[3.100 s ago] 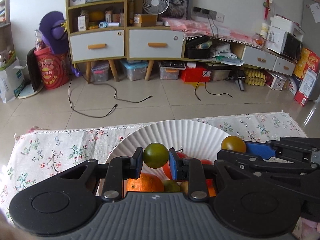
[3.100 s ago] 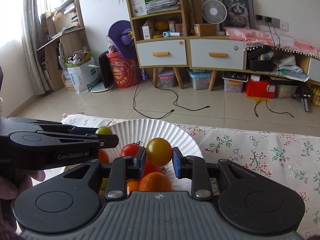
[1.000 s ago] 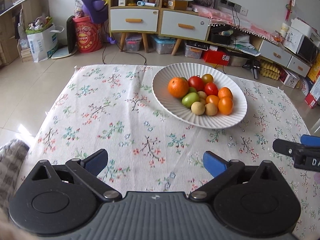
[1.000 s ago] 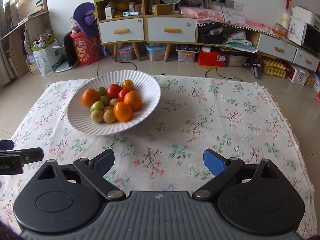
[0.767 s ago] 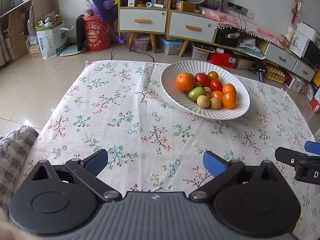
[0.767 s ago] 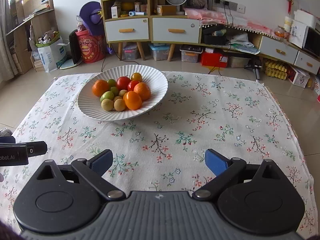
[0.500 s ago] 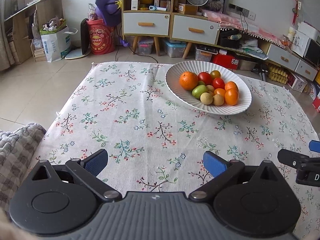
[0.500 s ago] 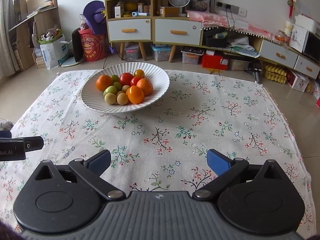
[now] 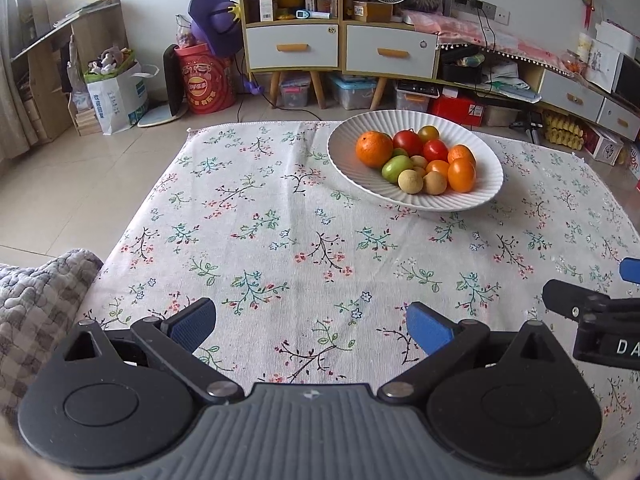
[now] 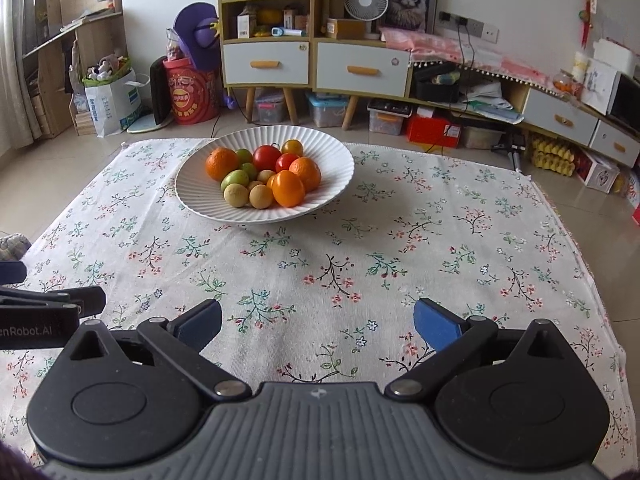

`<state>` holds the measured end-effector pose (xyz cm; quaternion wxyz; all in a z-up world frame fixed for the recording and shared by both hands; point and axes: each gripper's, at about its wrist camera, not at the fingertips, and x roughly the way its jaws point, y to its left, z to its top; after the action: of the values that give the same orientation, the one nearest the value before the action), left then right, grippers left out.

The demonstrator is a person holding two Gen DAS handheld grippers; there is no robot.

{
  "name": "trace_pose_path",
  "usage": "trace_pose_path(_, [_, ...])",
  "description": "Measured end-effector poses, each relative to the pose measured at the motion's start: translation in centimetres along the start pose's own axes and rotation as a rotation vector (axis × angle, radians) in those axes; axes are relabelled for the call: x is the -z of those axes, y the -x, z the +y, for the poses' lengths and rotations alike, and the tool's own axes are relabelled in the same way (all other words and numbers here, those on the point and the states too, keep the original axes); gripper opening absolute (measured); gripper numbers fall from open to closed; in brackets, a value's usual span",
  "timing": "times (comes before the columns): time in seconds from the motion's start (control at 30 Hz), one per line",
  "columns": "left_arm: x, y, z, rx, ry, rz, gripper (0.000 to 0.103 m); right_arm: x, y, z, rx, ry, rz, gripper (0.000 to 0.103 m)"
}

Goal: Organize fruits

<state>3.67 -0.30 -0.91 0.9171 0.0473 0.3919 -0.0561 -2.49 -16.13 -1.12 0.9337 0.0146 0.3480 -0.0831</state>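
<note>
Fingers (image 9: 430, 328) of the left gripper (image 9: 310, 326) stand wide apart with nothing between them, only flowered tablecloth (image 9: 280, 240) beneath. The right gripper (image 10: 318, 322) is likewise spread fully wide and empty, its blue pads (image 10: 436, 324) hanging over the near edge of the cloth. Each gripper's tip shows at the side of the other's view, so the two sit side by side at the near edge. The white ribbed bowl (image 10: 340, 184) rests on the cloth toward the far edge, well apart from both grippers. Inside it the fruits (image 10: 264, 178) lie heaped together: oranges, red tomatoes, a small yellow-orange tomato at the far side, green ones in the middle, pale round ones at the near side. Beyond the far edge is tiled floor (image 10: 480, 156) and a cabinet with white drawers (image 10: 316, 64).
</note>
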Motion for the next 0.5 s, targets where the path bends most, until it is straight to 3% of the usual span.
trace_pose_path(0.5, [0.32, 0.38, -0.71, 0.002, -0.012, -0.021, 0.103, 0.51, -0.34, 0.49, 0.025, 0.01, 0.012, 0.102])
